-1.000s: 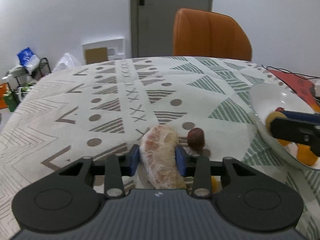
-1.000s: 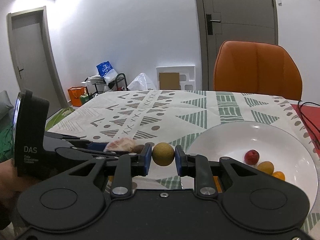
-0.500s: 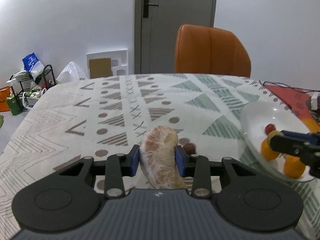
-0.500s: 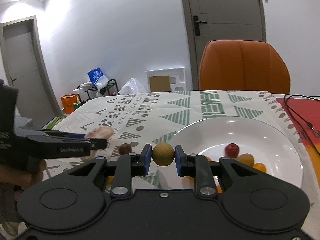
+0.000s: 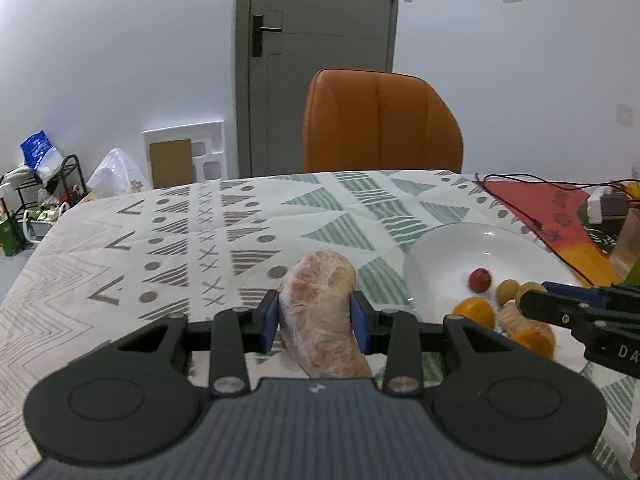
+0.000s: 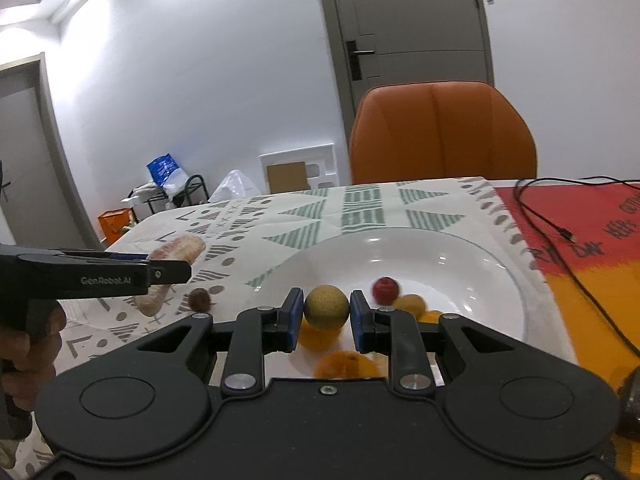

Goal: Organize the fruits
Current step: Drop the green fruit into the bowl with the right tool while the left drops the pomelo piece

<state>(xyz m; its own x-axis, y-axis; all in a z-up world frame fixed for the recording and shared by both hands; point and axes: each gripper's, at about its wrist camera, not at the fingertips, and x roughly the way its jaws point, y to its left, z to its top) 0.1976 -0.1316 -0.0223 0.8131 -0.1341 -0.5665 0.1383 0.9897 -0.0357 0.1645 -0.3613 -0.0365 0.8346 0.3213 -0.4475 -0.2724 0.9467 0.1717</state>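
Left claw (image 5: pixel 316 316) pinches peeled citrus segment (image 5: pixel 322 312) above tablecloth (image 5: pixel 200 232); right claw (image 6: pixel 325 312) grips tan fruit (image 6: pixel 326 306) over plate (image 6: pixel 460 264).

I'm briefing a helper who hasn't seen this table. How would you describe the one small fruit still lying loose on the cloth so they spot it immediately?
Start at the white plate on the patterned tablecloth. Just off its left rim, the dark brown fruit lies alone on the cloth. It is small, round and dull brown, unlike the red and orange fruits, which are all on the plate.

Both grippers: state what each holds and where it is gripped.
Left gripper pinches the peeled citrus segment across its middle. Right gripper clamps the small tan round fruit on opposite sides.
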